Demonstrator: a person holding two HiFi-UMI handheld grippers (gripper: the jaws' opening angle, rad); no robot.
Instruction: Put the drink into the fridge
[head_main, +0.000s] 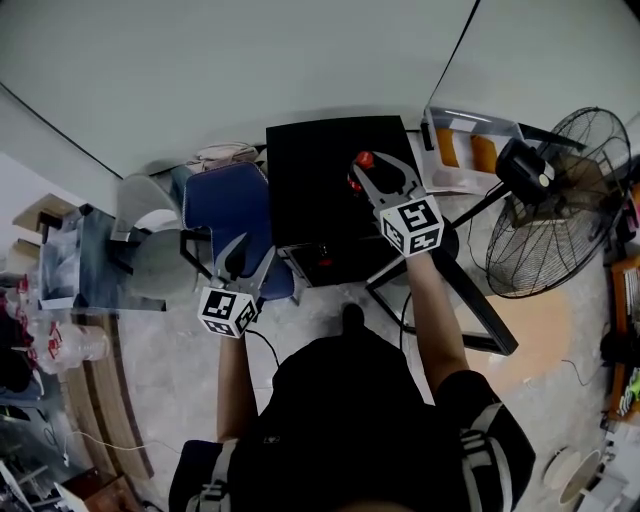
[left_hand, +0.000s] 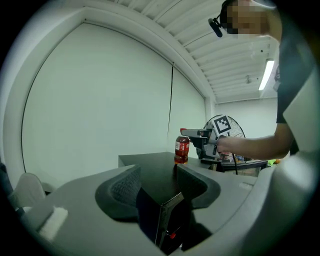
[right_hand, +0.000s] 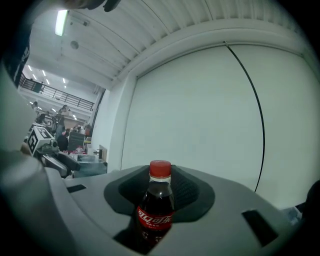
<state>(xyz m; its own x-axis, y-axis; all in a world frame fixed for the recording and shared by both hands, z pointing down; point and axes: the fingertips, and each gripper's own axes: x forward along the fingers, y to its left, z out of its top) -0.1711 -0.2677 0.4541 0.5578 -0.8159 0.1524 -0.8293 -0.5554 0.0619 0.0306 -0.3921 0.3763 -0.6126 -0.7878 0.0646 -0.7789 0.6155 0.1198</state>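
A small cola bottle (head_main: 363, 160) with a red cap stands upright on the flat top of the black mini fridge (head_main: 320, 185), towards its right rear. My right gripper (head_main: 375, 172) reaches over the fridge top, and its jaws sit on either side of the bottle (right_hand: 156, 210) and press on its body. In the left gripper view the bottle (left_hand: 182, 147) is across the fridge top (left_hand: 150, 167), with the right gripper (left_hand: 200, 136) at it. My left gripper (head_main: 243, 262) hangs open at the fridge's front left corner. The edge of the fridge door (left_hand: 167, 220) lies between its jaws, untouched.
A blue chair (head_main: 225, 205) stands against the fridge's left side, with a grey chair (head_main: 150, 215) further left. A standing fan (head_main: 560, 200) and a white tray (head_main: 470, 150) with orange items are to the right. A black frame leg (head_main: 480, 305) slants across the floor.
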